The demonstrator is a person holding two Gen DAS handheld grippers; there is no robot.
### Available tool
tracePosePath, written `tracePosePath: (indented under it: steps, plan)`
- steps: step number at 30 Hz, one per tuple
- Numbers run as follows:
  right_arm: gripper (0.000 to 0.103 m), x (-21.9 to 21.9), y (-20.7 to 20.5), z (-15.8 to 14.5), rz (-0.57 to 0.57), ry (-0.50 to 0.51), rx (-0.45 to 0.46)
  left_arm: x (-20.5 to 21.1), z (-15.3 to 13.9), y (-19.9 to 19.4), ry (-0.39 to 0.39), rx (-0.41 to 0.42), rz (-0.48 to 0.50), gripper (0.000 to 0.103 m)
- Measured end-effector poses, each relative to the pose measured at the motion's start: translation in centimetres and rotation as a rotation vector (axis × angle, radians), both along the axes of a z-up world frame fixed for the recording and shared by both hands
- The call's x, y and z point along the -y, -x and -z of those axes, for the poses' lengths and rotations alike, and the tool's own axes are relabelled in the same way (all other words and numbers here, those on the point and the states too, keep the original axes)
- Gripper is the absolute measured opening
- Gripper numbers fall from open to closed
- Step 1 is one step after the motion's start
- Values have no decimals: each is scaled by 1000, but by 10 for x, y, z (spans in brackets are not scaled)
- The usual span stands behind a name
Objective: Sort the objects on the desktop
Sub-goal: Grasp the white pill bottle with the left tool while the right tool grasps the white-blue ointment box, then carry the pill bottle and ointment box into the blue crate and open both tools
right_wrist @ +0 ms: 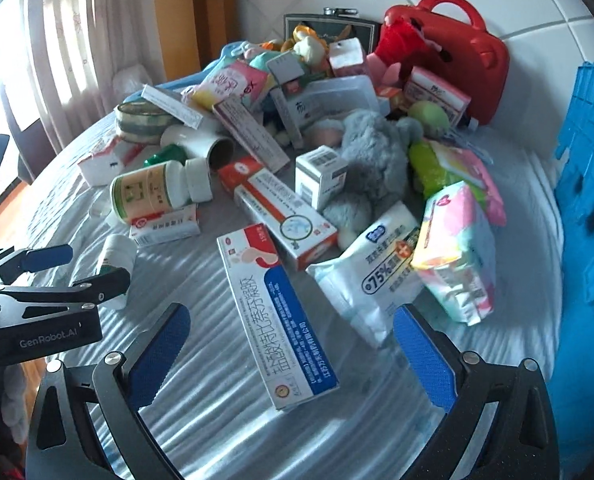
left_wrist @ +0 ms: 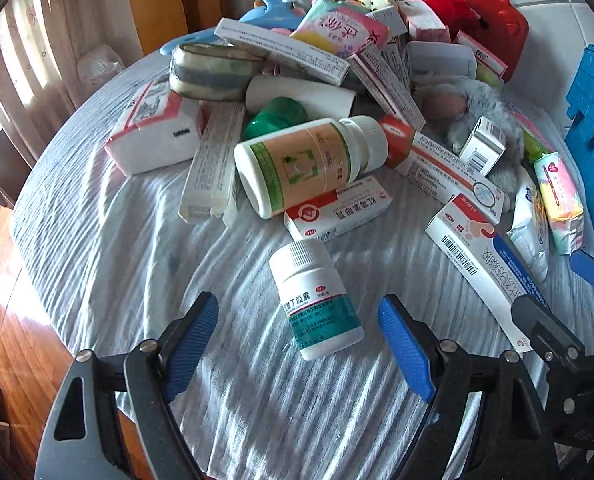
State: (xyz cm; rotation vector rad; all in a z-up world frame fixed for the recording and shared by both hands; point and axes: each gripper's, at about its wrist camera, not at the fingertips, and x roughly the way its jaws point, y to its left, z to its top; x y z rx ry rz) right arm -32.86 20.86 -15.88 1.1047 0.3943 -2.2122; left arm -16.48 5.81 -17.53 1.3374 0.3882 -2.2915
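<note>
We see a round table under a wrinkled striped cloth (left_wrist: 97, 240), piled with small goods, and we go across it from the left. At the far left of the heap lies a white tissue pack (left_wrist: 153, 136) with a red edge, and behind it a flat oval tin (left_wrist: 213, 72). Next comes a large white bottle (left_wrist: 309, 164) with a tan and green label, lying on its side on a red and white box (left_wrist: 337, 210). In front of it, alone on the cloth, lies a small white pill bottle (left_wrist: 317, 304) with a teal label. Our left gripper (left_wrist: 299, 340) hangs over this small bottle with its blue pads spread wide on either side, touching nothing; the bottle's lower end lies between them. Further right, a long white box (right_wrist: 273, 312) with a blue panel lies on the cloth, and our right gripper (right_wrist: 291, 354) is released too, its pads wide apart with the near end of that box between them, whether touching we cannot tell. Beyond the box sit a grey plush toy (right_wrist: 373, 160), a white wipes pack (right_wrist: 377, 276) and a pastel tissue pack (right_wrist: 457, 256). A red plastic case (right_wrist: 477, 56) stands at the back against the wall, and a blue crate (right_wrist: 589, 184) fills the far right.
</note>
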Motion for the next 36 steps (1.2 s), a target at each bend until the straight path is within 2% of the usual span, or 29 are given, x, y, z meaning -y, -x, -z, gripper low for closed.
tracePosePath:
  steps: [2,7,10,12,14,16,18,24,30,36]
  plan:
    - [103,4,3,8,-2,-12,31,1,8,2,-13,14,0,75]
    - [103,13,6,15,-4,-46,24,3,18,4,-39,27,-3,66]
    - [101,20,7,21,-2,-72,25,-3,17,6,-16,24,19,57]
    - [83,24,5,24,-5,-91,22,-7,16,8,-16,24,36,44]
    - [52,28,2,28,-12,-112,26,-12,14,9,-9,24,56,40]
    - [50,30,-1,29,-23,-118,27,-18,14,9,-12,18,90,40]
    - [45,30,-5,26,-33,-102,30,-24,9,7,5,1,108,34]
    - [39,27,-23,-13,-56,-28,-51,-37,-27,3,64,-93,141,34]
    - [39,6,-29,-79,-4,86,-195,-50,-90,2,156,-264,173,34]
    - [39,-19,-39,-149,78,162,-395,-70,-163,1,215,-439,218,34]
